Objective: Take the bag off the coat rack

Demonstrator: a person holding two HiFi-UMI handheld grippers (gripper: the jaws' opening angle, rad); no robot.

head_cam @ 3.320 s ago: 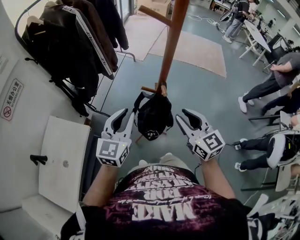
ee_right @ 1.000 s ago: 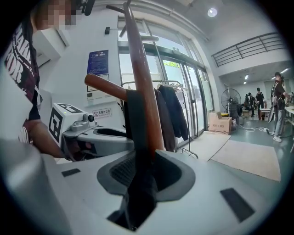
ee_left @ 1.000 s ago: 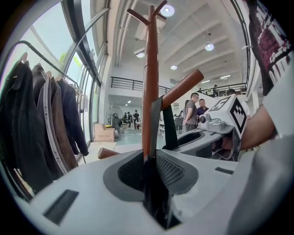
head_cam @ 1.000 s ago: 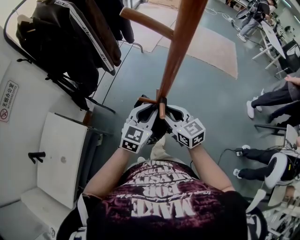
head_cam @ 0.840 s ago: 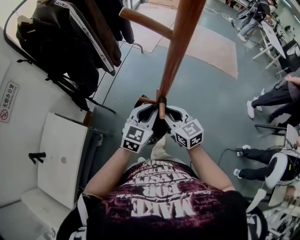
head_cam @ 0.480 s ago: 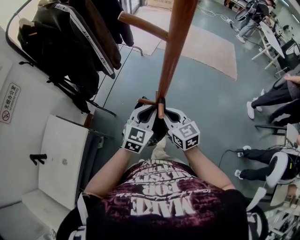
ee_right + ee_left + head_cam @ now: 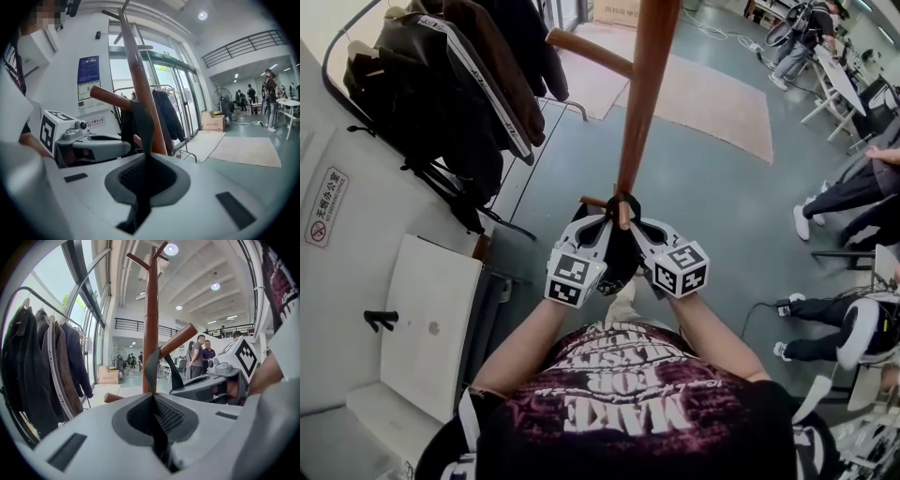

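Note:
A black bag (image 7: 619, 261) hangs by its straps from a short peg (image 7: 623, 214) on the brown wooden coat rack pole (image 7: 642, 94). My left gripper (image 7: 598, 230) and right gripper (image 7: 642, 230) meet just below that peg, one on each side. In the left gripper view the jaws are shut on a dark strap (image 7: 151, 369) that runs up over the peg (image 7: 180, 337). In the right gripper view the jaws are closing tight on the other strap (image 7: 143, 124), pinched between the pads, under the peg (image 7: 110, 99). Most of the bag is hidden behind the grippers.
Dark coats (image 7: 450, 84) hang on a rail at the left. A white cabinet top (image 7: 422, 319) lies below them. A rug (image 7: 712, 94) covers the floor beyond the pole. People sit at the right edge (image 7: 853, 187).
A few seconds ago both grippers stood open and apart on either side of the bag; they have since come together at the straps under the peg. Over the last second they barely shift.

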